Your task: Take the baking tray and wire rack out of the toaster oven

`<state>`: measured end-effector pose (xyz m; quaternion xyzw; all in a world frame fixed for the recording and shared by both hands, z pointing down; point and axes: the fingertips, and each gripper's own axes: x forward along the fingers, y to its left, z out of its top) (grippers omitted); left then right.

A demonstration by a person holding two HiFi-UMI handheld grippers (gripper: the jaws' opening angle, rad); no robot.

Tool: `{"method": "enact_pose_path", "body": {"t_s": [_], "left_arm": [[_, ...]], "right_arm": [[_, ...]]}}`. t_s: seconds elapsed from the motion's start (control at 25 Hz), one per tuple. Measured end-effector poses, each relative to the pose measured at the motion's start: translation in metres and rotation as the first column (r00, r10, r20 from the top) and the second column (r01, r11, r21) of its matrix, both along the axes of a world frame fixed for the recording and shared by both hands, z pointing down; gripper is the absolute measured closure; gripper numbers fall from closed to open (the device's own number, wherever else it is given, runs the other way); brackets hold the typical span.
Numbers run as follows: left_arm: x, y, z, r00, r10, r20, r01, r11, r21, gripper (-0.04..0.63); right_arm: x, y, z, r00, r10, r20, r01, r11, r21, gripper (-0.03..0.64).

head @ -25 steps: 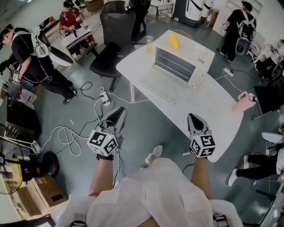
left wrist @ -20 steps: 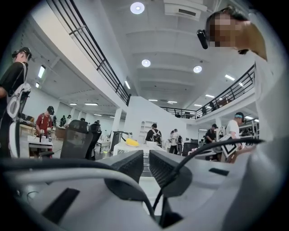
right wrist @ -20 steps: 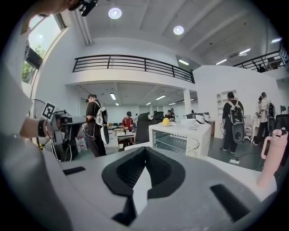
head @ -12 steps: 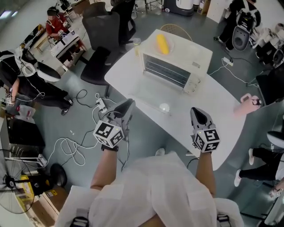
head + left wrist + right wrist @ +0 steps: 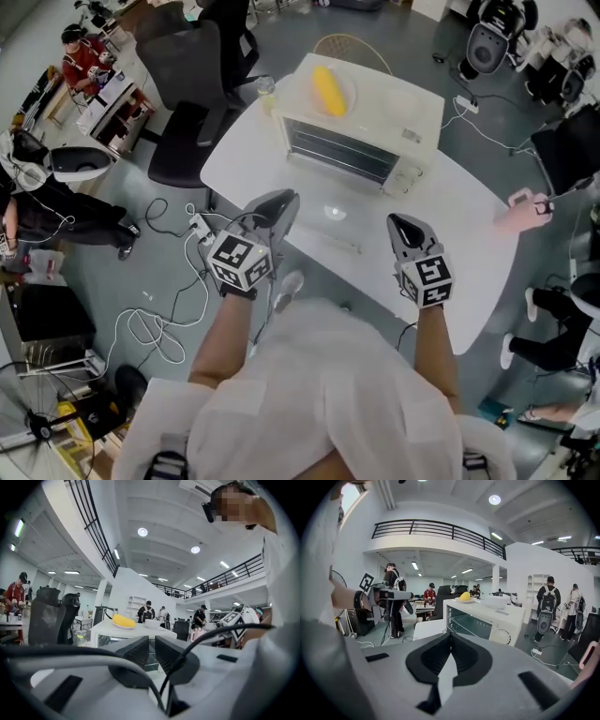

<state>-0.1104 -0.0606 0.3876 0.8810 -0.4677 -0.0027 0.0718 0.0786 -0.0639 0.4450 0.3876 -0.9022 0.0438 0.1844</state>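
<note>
- the left gripper [image 5: 279, 204] has its jaws a slit apart with nothing between them. the right gripper [image 5: 403, 228] has its jaws pressed together, also empty. both hang over the near edge of the white table [image 5: 469, 253].
- the toaster oven [image 5: 361, 131] stands ahead of both grippers, well apart from them, with its glass door [image 5: 339, 155] shut. the baking tray and wire rack are presumably behind it. bars show dimly through the glass, but i cannot tell tray from rack.
- likeliest snag: neither gripper stands wide enough to take the door's edge, so a reach made like this would only nudge the door or shove the oven back across the table.
- a plate with a yellow item [image 5: 327, 90] and a white bowl [image 5: 496, 602] sit on the oven's top, beyond the left gripper. a hard tug on the door could tip the oven forward and slide them off.
- a glass [image 5: 267, 89] stands just beside the oven's end, ahead and to the left of the left gripper. a shifted oven could knock it off the table.
- the black cable [image 5: 197, 641] crossing the left gripper's jaws could catch on the door.
- a narrow pinch at one edge may let the tray or rack tilt and drop once it is out.
</note>
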Motion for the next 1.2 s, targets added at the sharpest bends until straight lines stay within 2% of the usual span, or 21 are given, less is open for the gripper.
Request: {"method": "enact_pose_path", "body": {"t_s": [0.2,0.48,0.72,0.84,1.04,1.2], "left_arm": [[-0.02,-0.048,0.014,0.997,0.078,0.024,-0.077,0.996,-0.035,0.558],[-0.05,-0.104,0.036,0.984,0.172,0.035,-0.169,0.983,-0.075,0.558],[-0.071,-0.137,0.058,0.972,0.234,0.027,-0.23,0.967,-0.11,0.558],[-0.078,-0.148,0.068,0.966,0.257,0.027,-0.252,0.959,-0.127,0.558],[-0.08,-0.156,0.086,0.955,0.296,0.034,-0.287,0.945,-0.159,0.558],[-0.08,-0.164,0.093,0.955,0.297,0.027,-0.287,0.941,-0.177,0.558]], "right_arm": [[-0.034,-0.036,0.008,0.998,0.041,-0.056,-0.041,0.999,-0.005,0.612],[-0.091,-0.084,0.029,0.97,0.067,-0.235,-0.061,0.998,0.029,0.612],[-0.13,-0.118,0.054,0.954,0.102,-0.282,-0.109,0.994,-0.009,0.604],[-0.14,-0.132,0.065,0.925,0.107,-0.364,-0.115,0.993,-0.002,0.581],[-0.148,-0.146,0.085,0.862,0.083,-0.501,-0.095,0.996,0.001,0.58],[-0.15,-0.156,0.102,0.796,0.042,-0.604,-0.05,0.999,0.004,0.58]]}}
